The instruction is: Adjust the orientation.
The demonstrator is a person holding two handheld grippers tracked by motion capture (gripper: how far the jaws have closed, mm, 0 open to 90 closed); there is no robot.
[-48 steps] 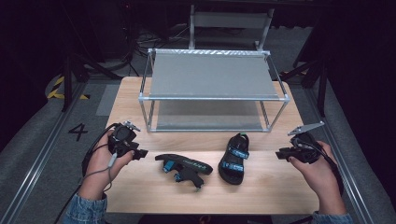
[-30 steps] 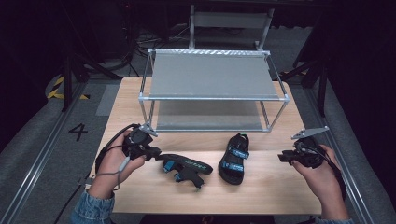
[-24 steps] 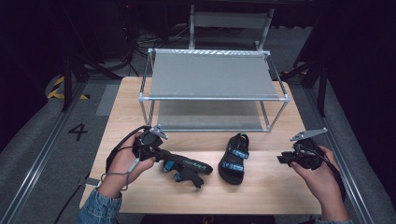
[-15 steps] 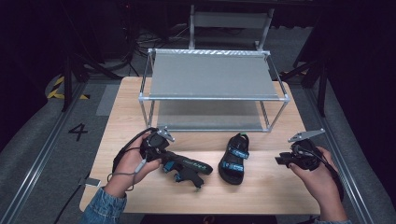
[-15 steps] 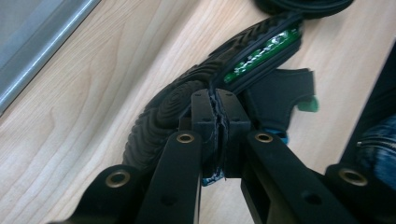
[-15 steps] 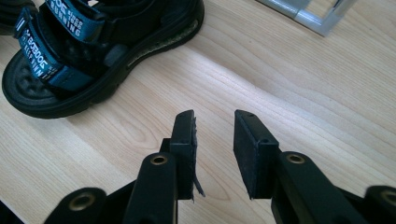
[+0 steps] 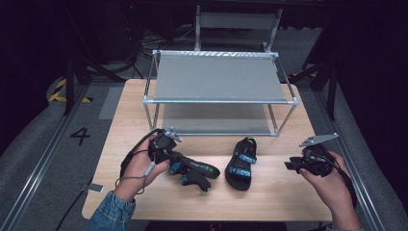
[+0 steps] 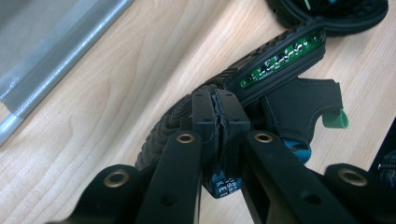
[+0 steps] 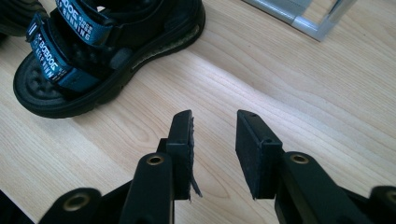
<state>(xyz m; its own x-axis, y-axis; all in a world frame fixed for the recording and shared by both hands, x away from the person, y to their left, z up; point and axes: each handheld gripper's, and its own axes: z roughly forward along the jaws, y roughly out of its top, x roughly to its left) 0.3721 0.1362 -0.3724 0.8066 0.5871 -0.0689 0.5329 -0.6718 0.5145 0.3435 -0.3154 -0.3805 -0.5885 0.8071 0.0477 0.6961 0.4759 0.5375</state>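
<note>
The left gripper (image 8: 217, 116) is seen clamped nearly shut at the heel of the black sandal lying on its side (image 7: 195, 169) on the light wooden table (image 7: 269, 192); whether a strap is pinched cannot be told. The right gripper (image 9: 215, 140) is held half open and empty, near the upright black sandal with teal straps (image 9: 93, 51); its jaws have just been opening. Since the earliest frame, the left hand has been brought from the table's left edge to the sandal.
</note>
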